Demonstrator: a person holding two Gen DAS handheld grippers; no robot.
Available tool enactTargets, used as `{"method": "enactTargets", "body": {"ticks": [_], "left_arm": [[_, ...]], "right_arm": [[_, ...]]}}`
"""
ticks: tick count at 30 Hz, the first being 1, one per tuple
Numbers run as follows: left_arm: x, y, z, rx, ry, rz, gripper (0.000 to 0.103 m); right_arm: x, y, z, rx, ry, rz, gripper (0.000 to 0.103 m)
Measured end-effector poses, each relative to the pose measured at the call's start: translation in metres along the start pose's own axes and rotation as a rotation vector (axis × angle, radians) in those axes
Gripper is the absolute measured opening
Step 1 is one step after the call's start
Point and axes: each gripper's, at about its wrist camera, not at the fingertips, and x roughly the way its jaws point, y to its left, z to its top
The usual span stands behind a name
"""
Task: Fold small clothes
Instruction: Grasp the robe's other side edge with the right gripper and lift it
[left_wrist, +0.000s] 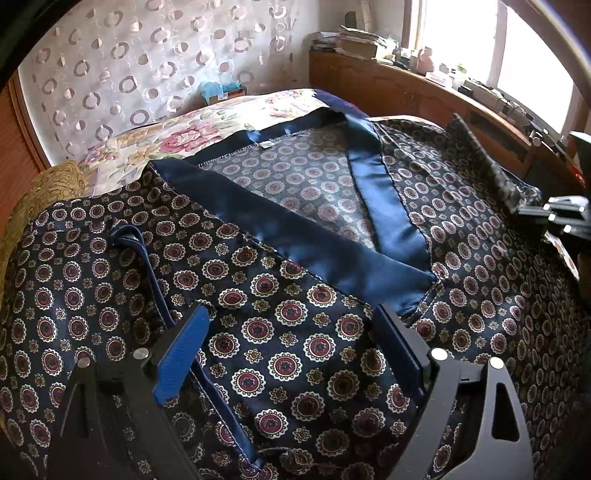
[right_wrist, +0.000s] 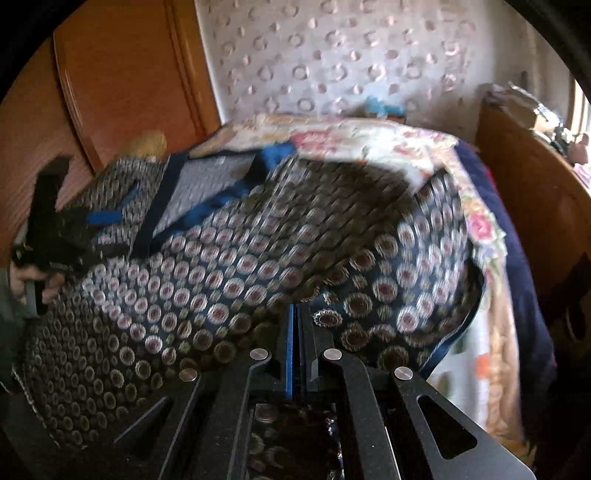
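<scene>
The bed (left_wrist: 177, 127), under a floral bedspread (left_wrist: 207, 129), fills the middle of both views; behind it, at 12 o'clock, hangs a pale curtain (left_wrist: 140, 55) printed with rings, and a wooden headboard (left_wrist: 406, 92) runs along at 2 o'clock in the left wrist view, topped with a pile of books and papers (left_wrist: 354, 38).

Spread over the bed lies the garment (left_wrist: 295, 332), a dark navy top patterned with red and cream medallions. It lies front up and open at the neck, so the paler inner side shows in a wedge toward 12 o'clock. Its plain blue satin collar (left_wrist: 280, 229) runs down both sides of that wedge and meets near the centre of the left wrist view. A small white label (left_wrist: 265, 145) sits at the back of the neck.

The left gripper (left_wrist: 291, 354) stands wide over the chest of the garment at 6 o'clock, its blue pads apart and pressing on nothing; patterned cloth shows between them.

The right gripper (right_wrist: 298, 314) is clamped tight on a fold of the garment at 6 o'clock in its own view, cloth trailing back beneath its fingers and rising in a blurred hump before it. In the left wrist view it shows at 3 o'clock, at the garment's raised edge.
</scene>
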Motion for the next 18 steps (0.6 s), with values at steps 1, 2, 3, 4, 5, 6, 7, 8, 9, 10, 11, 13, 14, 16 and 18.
{"method": "enactTargets", "body": {"ticks": [1,2,3,4,5,6,7,8,9,10,11,13,14,16,18], "left_arm": [[0.0,0.0,0.0,0.0,0.0,0.0,0.09],[0.0,0.0,0.0,0.0,0.0,0.0,0.09],[0.0,0.0,0.0,0.0,0.0,0.0,0.09],[0.0,0.0,0.0,0.0,0.0,0.0,0.09],[0.0,0.0,0.0,0.0,0.0,0.0,0.09],[0.0,0.0,0.0,0.0,0.0,0.0,0.09],[0.0,0.0,0.0,0.0,0.0,0.0,0.09],[0.0,0.0,0.0,0.0,0.0,0.0,0.09],[0.0,0.0,0.0,0.0,0.0,0.0,0.09],[0.0,0.0,0.0,0.0,0.0,0.0,0.09],[0.0,0.0,0.0,0.0,0.0,0.0,0.09],[0.0,0.001,0.0,0.0,0.0,0.0,0.09],[0.0,0.001,0.0,0.0,0.0,0.0,0.09],[0.0,0.001,0.0,0.0,0.0,0.0,0.09],[0.0,0.001,0.0,0.0,0.0,0.0,0.09]], "right_arm": [[0.007,0.003,-0.002,0.0,0.019,-0.001,0.002],[0.012,0.004,-0.003,0.0,0.029,-0.009,0.002],[0.013,0.003,-0.003,0.004,0.024,-0.01,0.002],[0.014,0.001,-0.002,0.013,0.023,-0.004,0.002],[0.013,-0.001,-0.002,0.026,0.027,-0.008,0.007],[0.012,-0.002,-0.001,0.033,0.032,-0.028,0.012],[0.011,-0.007,-0.001,0.034,0.035,-0.049,0.025],[0.009,-0.008,0.002,0.034,0.038,-0.061,0.029],[0.007,-0.009,0.005,0.037,0.032,-0.065,0.029],[0.001,-0.01,0.009,0.045,0.017,-0.07,0.029],[-0.008,-0.014,0.012,0.055,0.0,-0.078,0.032],[-0.022,-0.021,0.017,0.072,-0.043,-0.097,0.042],[-0.03,-0.027,0.02,0.082,-0.07,-0.109,0.048],[-0.038,-0.04,0.022,0.106,-0.1,-0.148,0.05],[-0.037,-0.056,0.019,0.134,-0.089,-0.203,0.05]]}}
